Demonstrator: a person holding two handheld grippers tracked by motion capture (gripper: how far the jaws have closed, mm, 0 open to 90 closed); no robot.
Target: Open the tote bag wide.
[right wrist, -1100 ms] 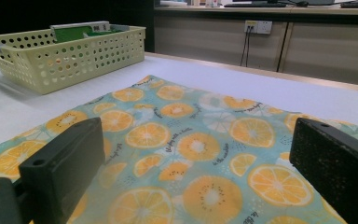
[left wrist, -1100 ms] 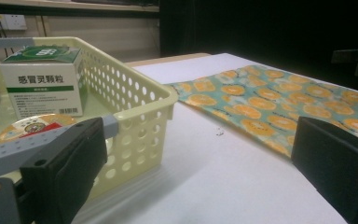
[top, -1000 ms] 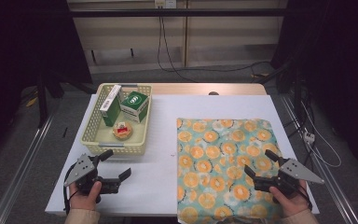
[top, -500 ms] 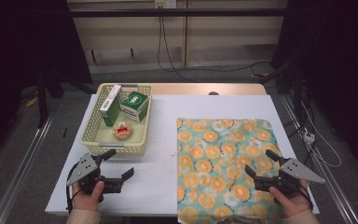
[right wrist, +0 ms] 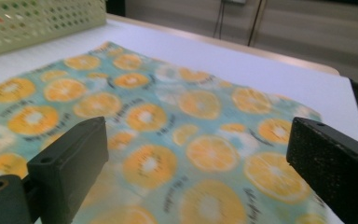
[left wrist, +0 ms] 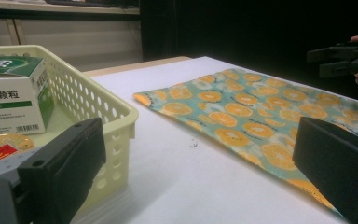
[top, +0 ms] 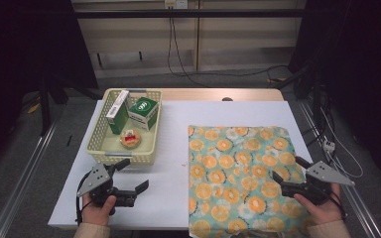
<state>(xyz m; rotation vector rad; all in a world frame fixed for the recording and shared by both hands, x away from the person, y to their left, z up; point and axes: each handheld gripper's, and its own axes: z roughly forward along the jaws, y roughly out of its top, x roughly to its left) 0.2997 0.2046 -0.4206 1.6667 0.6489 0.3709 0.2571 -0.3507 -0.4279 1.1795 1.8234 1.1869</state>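
Your left claw (top: 133, 175) has slid slightly toward you, away from the basket (top: 99, 148). Both claws gape wide and empty, the right claw (top: 290, 171) over the orange-print cloth (top: 238, 163).

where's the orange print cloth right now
In the high view the orange print cloth lies flat on the table's right half, right of the basket, under the open right gripper.

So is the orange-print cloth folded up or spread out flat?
Spread flat: the cloth lies open in one layer on the table, corners out, its near edge hanging over the front.
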